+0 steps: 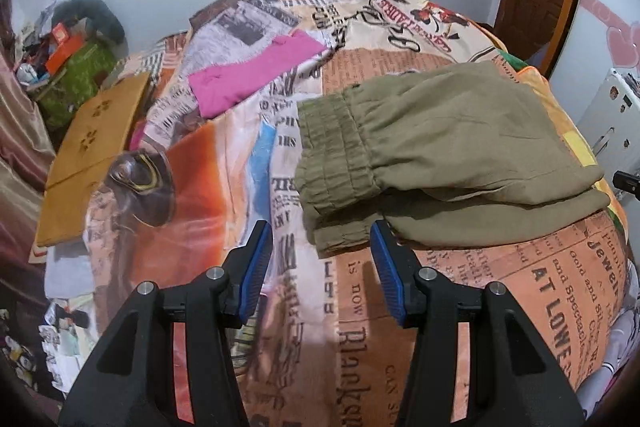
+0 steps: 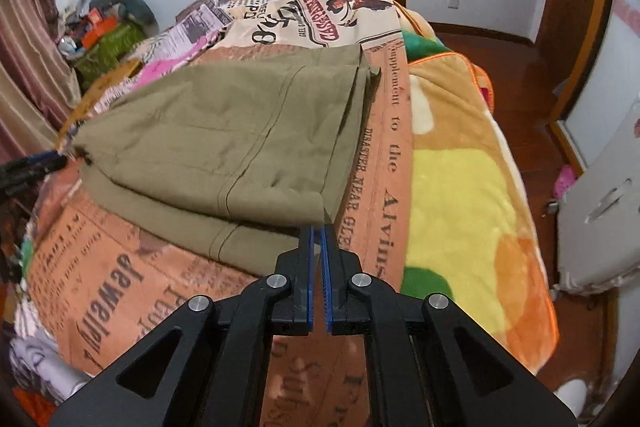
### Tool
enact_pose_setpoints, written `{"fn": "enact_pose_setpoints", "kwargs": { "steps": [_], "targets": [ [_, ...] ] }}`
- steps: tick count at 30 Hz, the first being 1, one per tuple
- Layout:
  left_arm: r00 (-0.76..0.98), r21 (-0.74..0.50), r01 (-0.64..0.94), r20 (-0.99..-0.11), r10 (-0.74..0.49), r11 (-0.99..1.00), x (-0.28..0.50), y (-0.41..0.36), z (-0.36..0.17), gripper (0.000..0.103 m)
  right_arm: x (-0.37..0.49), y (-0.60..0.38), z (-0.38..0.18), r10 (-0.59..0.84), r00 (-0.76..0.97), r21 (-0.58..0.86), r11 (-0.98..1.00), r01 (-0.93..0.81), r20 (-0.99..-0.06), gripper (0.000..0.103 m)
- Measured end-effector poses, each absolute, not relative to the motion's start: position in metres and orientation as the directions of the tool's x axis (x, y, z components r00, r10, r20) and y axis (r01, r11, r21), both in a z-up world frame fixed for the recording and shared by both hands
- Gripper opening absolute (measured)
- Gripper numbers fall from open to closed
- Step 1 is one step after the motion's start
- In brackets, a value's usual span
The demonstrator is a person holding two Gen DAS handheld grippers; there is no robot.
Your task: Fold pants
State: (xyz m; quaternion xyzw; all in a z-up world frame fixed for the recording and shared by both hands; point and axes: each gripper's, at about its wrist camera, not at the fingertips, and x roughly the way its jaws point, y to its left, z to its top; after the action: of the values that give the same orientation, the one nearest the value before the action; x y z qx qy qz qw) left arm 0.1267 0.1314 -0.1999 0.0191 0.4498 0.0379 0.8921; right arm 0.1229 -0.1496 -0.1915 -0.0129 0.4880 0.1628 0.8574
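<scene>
**A:** Hovering over the bed [image 1: 560, 275], both tools were in shot; the olive pants [image 1: 448, 147] lay on the newsprint-patterned quilt, already doubled over, elastic waistband toward the left gripper [image 1: 322, 259].

**B:** That left gripper stood about half open with nothing between the pads, just short of the waistband. The right gripper [image 2: 318, 239] was pinched almost shut at the near hem corner; whether any cloth was caught in it I couldn't tell.

**A:** Best move, I reckoned: pinch both near corners through every layer, lift evenly, carry them across together so the edges line up.

**B:** Counts: one pair of pants, two grippers, one pink garment [image 1: 256, 71] lying apart, one wooden board [image 1: 92, 151] at the bed's edge
</scene>
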Motion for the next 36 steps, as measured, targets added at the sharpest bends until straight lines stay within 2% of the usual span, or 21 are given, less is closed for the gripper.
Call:
{"fn": "enact_pose_setpoints", "kwargs": {
  "steps": [2,6,8,11,13,15,24,30,36],
  "targets": [
    [0.612,0.079,-0.032,-0.786,0.082,0.996,0.126,0.127,-0.19,0.051,0.123,-0.145,-0.184,0.275,0.483,0.133,0.943,-0.306,-0.831,0.005],
    [0.647,0.113,0.031,-0.759,0.066,0.993,0.131,0.111,-0.173,0.051,0.118,-0.132,-0.175,0.305,0.515,0.131,0.929,-0.346,-0.801,0.017],
    [0.653,0.126,0.078,-0.756,0.045,0.989,0.133,0.1,-0.17,0.052,0.117,-0.122,-0.169,0.322,0.529,0.127,0.92,-0.371,-0.786,0.018],
    [0.651,0.156,0.155,-0.759,0.017,0.976,0.138,0.081,-0.171,0.062,0.118,-0.107,-0.164,0.363,0.526,0.141,0.899,-0.415,-0.769,0.023],
    [0.643,0.18,0.212,-0.766,0.001,0.961,0.141,0.068,-0.176,0.071,0.119,-0.097,-0.164,0.388,0.517,0.154,0.886,-0.437,-0.763,0.039],
    [0.631,0.216,0.243,-0.776,0.015,0.946,0.146,0.057,-0.183,0.073,0.119,-0.087,-0.166,0.402,0.509,0.152,0.874,-0.462,-0.761,0.044],
    [0.56,0.326,0.354,-0.824,0.08,0.877,0.172,0.035,-0.227,0.078,0.122,-0.04,-0.194,0.41,0.401,0.124,0.809,-0.575,-0.819,0.044],
    [0.555,0.248,0.336,-0.832,0.022,0.909,0.19,0.042,-0.216,0.078,0.129,-0.019,-0.21,0.411,0.349,0.119,0.773,-0.623,-0.842,0.044],
    [0.546,0.152,0.303,-0.837,-0.041,0.941,0.201,0.051,-0.201,0.078,0.133,-0.001,-0.212,0.408,0.385,0.053,0.741,-0.67,-0.828,0.044]
  ]
}}
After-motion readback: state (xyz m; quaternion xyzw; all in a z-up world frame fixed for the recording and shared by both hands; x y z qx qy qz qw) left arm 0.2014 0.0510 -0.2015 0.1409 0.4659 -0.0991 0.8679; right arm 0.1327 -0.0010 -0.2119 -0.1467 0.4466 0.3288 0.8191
